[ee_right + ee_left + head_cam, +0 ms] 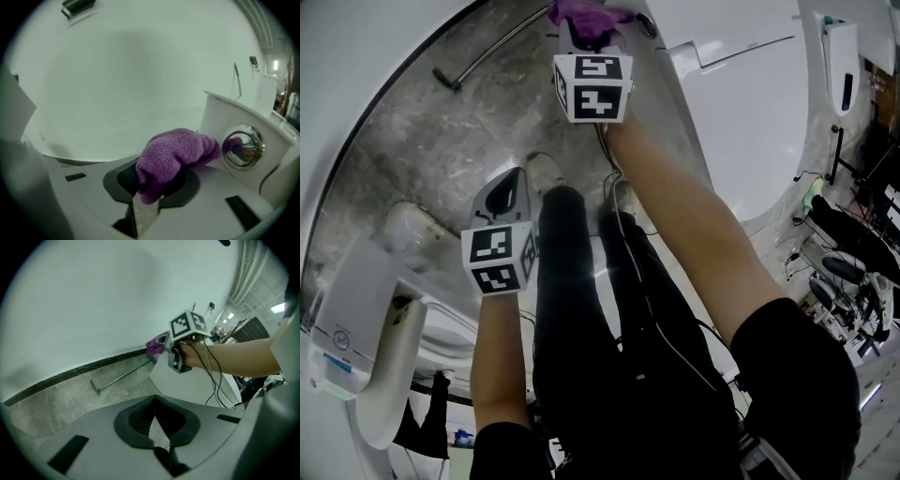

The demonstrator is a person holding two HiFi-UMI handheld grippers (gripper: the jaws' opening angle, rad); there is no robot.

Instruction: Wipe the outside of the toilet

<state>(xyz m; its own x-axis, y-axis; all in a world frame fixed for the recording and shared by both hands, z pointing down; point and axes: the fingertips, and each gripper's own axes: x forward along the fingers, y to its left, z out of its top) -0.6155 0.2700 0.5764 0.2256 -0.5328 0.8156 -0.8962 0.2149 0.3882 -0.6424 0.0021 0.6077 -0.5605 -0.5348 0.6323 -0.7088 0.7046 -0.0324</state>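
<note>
The white toilet (741,122) fills the upper right of the head view. My right gripper (586,28) is shut on a purple cloth (581,13) at the top of that view. In the right gripper view the cloth (176,154) bulges out of the jaws and touches the toilet's white side (225,122), just left of a round chrome flush button (243,147). My left gripper (508,192) hangs lower and to the left, shut, with nothing in it. The left gripper view shows the right gripper (164,345) and the cloth (153,347) at the toilet's edge (187,385).
A metal rod (483,56) lies on the grey marble floor (441,141) near the white wall. A second white fixture (375,337) stands at the lower left. The person's dark-trousered legs (581,328) and cables are below; equipment (853,262) crowds the right edge.
</note>
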